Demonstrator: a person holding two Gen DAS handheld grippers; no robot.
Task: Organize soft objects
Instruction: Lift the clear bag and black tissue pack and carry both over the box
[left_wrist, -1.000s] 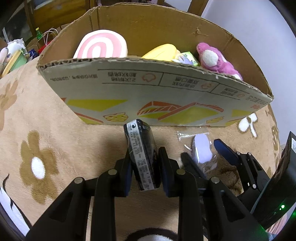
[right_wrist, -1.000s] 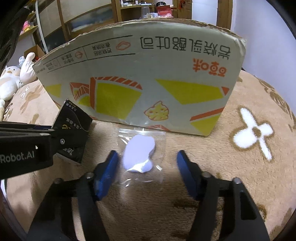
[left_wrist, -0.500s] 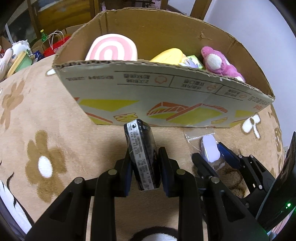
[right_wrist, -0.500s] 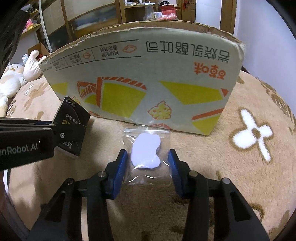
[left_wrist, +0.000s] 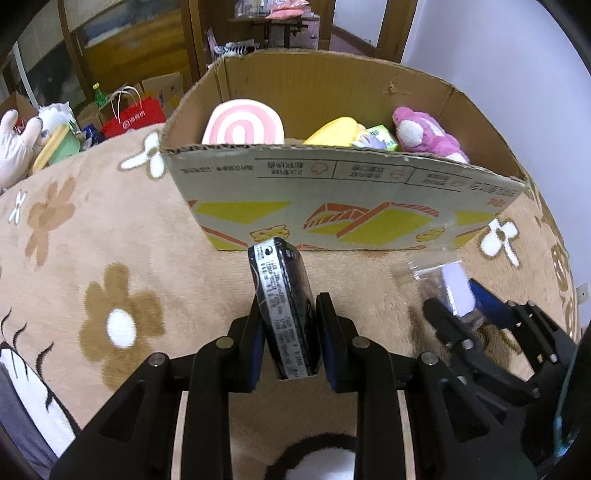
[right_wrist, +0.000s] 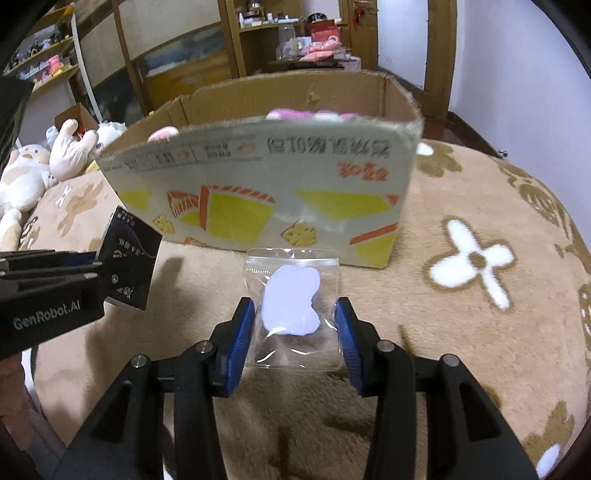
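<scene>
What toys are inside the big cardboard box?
In the cardboard box you can see a pink swirl cushion, a yellow plush, a green packet and a purple plush. The front wall hides anything lower down.

The left hand-held gripper clamps a black packet on edge above a flowered blanket. Ahead stands a cardboard box holding a pink swirl cushion, a yellow toy and a purple plush. At right, the right hand-held gripper pinches a clear bag.

Red paper bag, green bottle on floor; wooden shelves behind.
</scene>
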